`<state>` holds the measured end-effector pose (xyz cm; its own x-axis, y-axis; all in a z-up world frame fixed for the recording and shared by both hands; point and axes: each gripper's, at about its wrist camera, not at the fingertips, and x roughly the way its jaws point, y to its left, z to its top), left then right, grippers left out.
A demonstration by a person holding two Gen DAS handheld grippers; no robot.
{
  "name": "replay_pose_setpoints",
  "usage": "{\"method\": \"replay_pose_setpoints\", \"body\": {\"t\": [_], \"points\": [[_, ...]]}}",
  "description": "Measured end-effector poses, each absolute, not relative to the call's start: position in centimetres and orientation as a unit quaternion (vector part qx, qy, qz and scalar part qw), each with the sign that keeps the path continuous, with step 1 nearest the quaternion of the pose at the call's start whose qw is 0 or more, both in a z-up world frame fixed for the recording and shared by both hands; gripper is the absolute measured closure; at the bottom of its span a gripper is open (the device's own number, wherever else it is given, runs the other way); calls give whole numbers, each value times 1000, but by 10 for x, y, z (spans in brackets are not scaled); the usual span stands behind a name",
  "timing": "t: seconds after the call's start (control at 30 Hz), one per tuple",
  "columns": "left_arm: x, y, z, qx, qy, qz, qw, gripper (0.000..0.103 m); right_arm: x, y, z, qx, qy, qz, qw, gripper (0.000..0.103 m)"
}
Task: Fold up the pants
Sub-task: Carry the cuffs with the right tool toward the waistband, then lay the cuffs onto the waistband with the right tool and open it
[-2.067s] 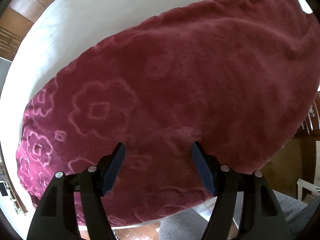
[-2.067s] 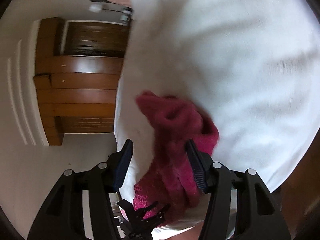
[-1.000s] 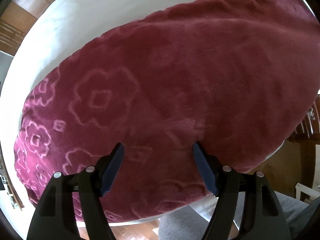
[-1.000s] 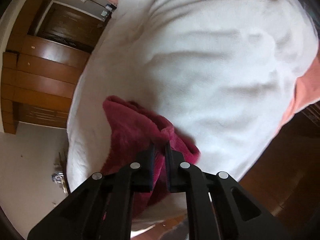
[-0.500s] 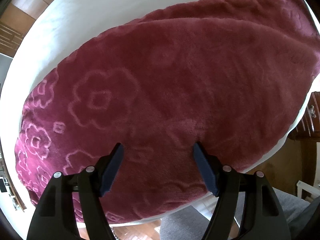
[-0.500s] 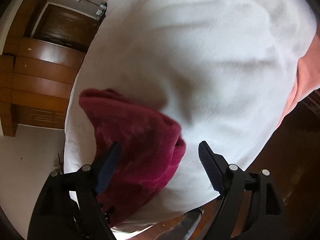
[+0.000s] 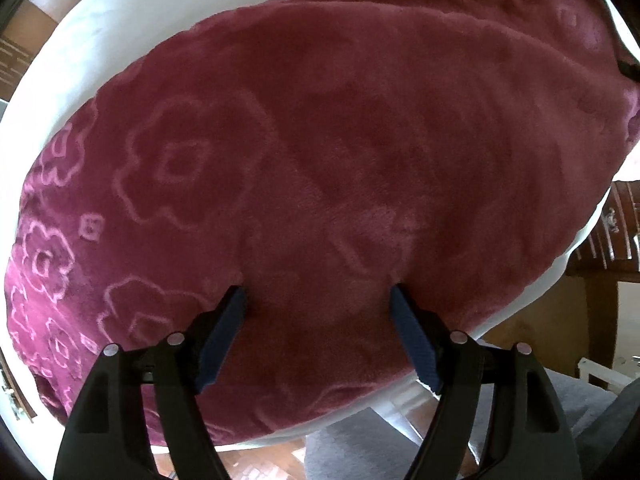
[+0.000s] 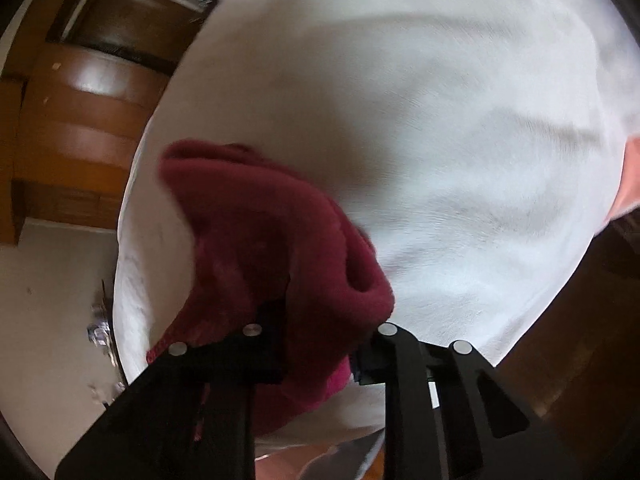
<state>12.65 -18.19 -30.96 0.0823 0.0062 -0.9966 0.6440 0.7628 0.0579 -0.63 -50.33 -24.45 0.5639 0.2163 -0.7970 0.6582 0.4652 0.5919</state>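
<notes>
The dark red fleece pants [image 7: 340,152] with pink flower outlines lie spread on the white bed and fill most of the left wrist view. My left gripper [image 7: 318,300] is open, its blue pads resting on the fabric near the front edge. In the right wrist view, one end of the pants [image 8: 272,240] is bunched up between the jaws of my right gripper [image 8: 320,340]. The jaws stand partly apart with the fabric bulging over them and hiding the fingertips; the frame is blurred.
The white bed cover [image 8: 440,120] stretches away beyond the pants. A wooden wardrobe [image 8: 80,120] stands at the left and pale floor [image 8: 52,300] lies below it. A peach pillow [image 8: 632,168] shows at the right edge. Grey fabric [image 7: 360,440] and wooden furniture [image 7: 616,240] lie past the bed's edge.
My right gripper shut on the pants end, opened wide, and now its jaws are closer together around the bunched fabric. A folded layer has come over the far side. The left gripper has barely moved.
</notes>
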Motion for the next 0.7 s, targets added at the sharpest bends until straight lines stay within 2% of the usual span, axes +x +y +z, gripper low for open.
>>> {"method": "replay_pose_setpoints", "body": {"t": [0.4, 0.7], "points": [[167, -134, -251, 186, 606, -236, 737, 28, 51, -407, -139, 385, 431, 2, 816, 83], [204, -43, -230, 131, 604, -188, 764, 28, 131, -279, -119, 300, 469, 118, 822, 83]]}}
